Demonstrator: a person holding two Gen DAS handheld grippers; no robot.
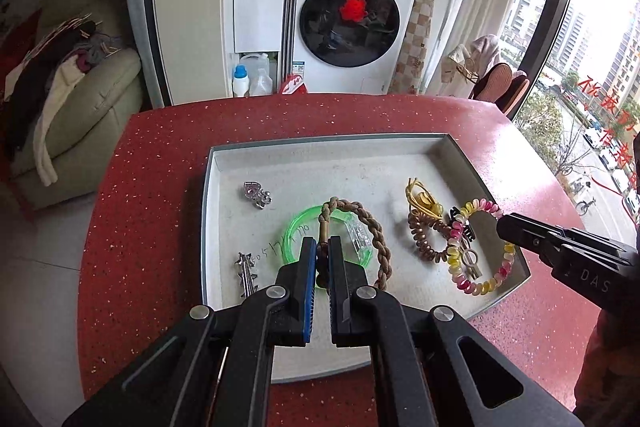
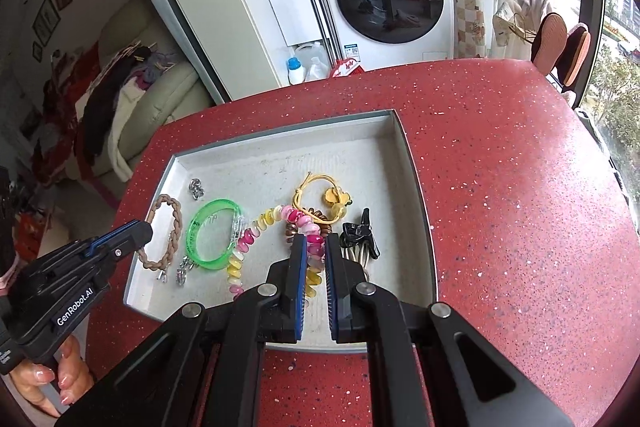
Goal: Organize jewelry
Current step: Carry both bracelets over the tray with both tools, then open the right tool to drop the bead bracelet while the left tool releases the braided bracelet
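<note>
A grey tray of jewelry sits on the red table. My left gripper is shut on a brown braided rope bracelet, over a green bangle. My right gripper is shut on a pink-and-yellow spiral bracelet. Under that bracelet lie a brown spiral hair tie, a yellow cord with a charm and a black clip. A silver charm lies at the tray's left.
A silver star hairpin lies at the tray's near left. The red speckled table extends to the right of the tray. A washing machine, a sofa with clothes and a window stand beyond. A hand holds the left gripper.
</note>
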